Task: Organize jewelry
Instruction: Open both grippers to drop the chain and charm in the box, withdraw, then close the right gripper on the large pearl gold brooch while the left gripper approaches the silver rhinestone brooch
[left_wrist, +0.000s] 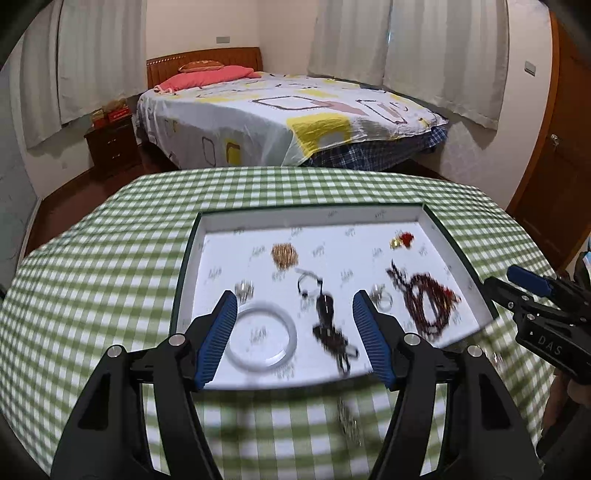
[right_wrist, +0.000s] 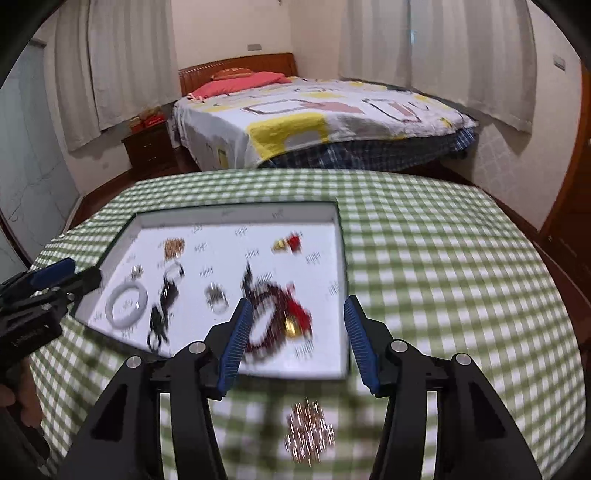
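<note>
A shallow white tray (left_wrist: 454, 243) sits on the green gingham tablecloth (left_wrist: 110, 258), holding the jewelry: a pale bangle (left_wrist: 261, 338), a gold chain heap (left_wrist: 284, 254), a dark red bead strand (left_wrist: 428, 302), a black cord piece (left_wrist: 328, 325) and a red-and-gold charm (left_wrist: 402, 240). One rose-gold chain (right_wrist: 308, 432) lies off the tray on the cloth. The left gripper (left_wrist: 295, 339) and right gripper (right_wrist: 293, 341) both hang above the near edge, jaws parted, gripping nothing

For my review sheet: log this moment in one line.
left gripper: open, empty | right gripper: open, empty | white shallow tray: holds jewelry | gold chain pile: on checked cloth outside tray
</note>
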